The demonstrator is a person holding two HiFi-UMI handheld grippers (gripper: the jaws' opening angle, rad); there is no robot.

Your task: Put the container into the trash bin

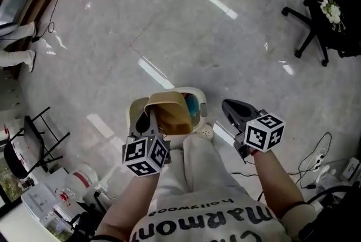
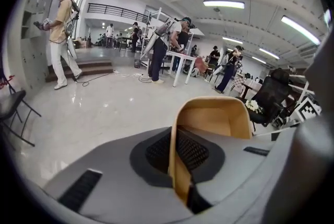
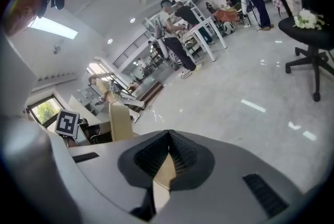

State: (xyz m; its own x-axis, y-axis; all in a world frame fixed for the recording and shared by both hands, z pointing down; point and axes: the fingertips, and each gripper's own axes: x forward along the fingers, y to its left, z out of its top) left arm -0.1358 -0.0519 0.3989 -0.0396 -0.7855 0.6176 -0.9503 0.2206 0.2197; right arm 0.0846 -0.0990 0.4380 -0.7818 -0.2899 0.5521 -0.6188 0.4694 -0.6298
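Okay, left gripper [image 1: 151, 121] had jaws clenched on one wall of the container [image 1: 169, 114], mid-frame over the trash bin [image 1: 197, 94]. Right gripper [image 1: 227, 104] jaws closed, just right. Risk: one-wall pinch could let it swing, clip the rim, miss.

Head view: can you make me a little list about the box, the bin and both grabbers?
container: tan, open-topped, held by one wall, seen over the bin's opening
trash bin: white rim, open, on the floor by the person's legs
left gripper: shut on the container's wall
right gripper: off to the side of the bin, jaws together on a thin tan strip
job: container not dropped in yet
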